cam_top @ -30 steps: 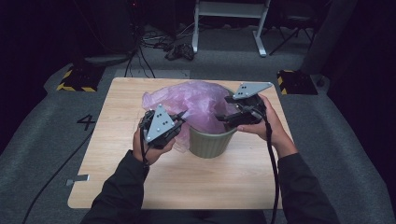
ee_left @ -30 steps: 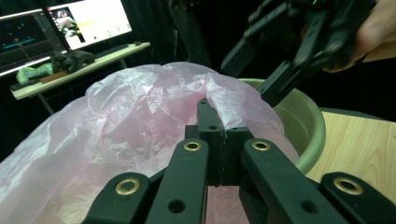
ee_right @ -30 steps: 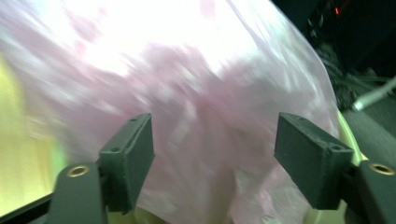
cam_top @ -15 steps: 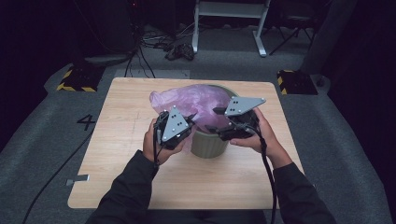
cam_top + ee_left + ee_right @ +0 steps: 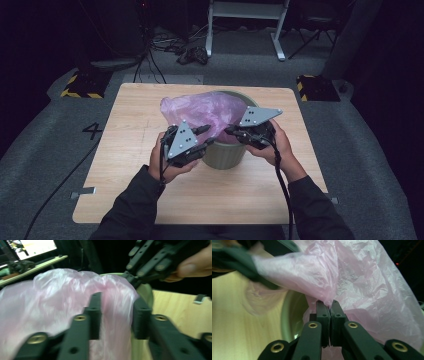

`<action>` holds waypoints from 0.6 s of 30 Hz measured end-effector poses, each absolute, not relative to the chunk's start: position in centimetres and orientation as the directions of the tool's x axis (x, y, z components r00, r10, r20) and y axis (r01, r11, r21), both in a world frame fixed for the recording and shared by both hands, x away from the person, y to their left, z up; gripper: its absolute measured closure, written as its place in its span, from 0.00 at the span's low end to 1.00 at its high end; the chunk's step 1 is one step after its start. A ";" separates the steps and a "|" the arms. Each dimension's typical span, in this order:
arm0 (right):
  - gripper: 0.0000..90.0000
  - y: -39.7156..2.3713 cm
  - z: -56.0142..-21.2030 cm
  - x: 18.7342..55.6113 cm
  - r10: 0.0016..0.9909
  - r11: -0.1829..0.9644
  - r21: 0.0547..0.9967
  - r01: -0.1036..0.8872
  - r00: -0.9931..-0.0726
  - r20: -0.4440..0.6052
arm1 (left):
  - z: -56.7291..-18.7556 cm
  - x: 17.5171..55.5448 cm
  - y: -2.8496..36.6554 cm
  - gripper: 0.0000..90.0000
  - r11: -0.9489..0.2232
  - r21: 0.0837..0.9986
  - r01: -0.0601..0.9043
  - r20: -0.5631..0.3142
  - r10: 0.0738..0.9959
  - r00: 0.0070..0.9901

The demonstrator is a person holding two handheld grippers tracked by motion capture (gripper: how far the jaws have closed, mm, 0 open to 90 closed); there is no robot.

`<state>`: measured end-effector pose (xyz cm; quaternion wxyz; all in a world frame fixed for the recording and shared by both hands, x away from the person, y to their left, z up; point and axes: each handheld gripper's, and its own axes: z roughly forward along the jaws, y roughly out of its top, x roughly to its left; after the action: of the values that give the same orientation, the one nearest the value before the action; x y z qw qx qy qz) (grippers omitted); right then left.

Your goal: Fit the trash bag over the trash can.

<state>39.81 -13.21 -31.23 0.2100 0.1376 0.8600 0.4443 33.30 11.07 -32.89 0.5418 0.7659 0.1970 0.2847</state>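
Note:
A green bin [image 5: 227,156] stands mid-table with a pink plastic bag [image 5: 200,107] bulging out of its top. My left gripper [image 5: 204,131] is at the bin's near-left rim. Its jaws have just been opening and stand apart in the left gripper view [image 5: 117,312], with a fold of the bag [image 5: 50,295] between them and the pads off it. My right gripper [image 5: 231,131] is at the near-right rim. Its jaws have just been closing and are pinched on the bag's edge [image 5: 327,303]. The bag [image 5: 362,277] spreads beyond them over the bin's mouth [image 5: 292,315].
The wooden table [image 5: 130,100] has bare room all around the bin. On the floor beyond it are cables [image 5: 192,52], a white frame's legs [image 5: 277,45] and two yellow-and-black striped blocks [image 5: 80,85]. A monitor [image 5: 37,247] glows in the left gripper view.
The left gripper slid right to the bin's rim and its jaws opened off the bag. The right gripper came down a little toward the near rim and closed on the bag's edge.

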 end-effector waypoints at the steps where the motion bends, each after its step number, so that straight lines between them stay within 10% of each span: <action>1: 0.98 -13.4 -31.3 39.9 0.426 0.566 0.822 0.055 -0.874 -0.235 | -32.8 32.9 11.5 0.60 -0.321 0.947 -0.007 0.212 0.607 0.766; 18: 0.98 -17.6 -31.7 41.0 0.504 0.533 0.836 0.129 -0.842 -0.191 | -36.2 31.6 17.5 0.35 -0.216 0.969 0.117 0.054 0.653 0.756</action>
<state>41.03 -17.57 -31.73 0.2101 0.1863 0.8498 0.4461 31.55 17.45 -36.25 0.5703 0.7434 0.2587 0.2348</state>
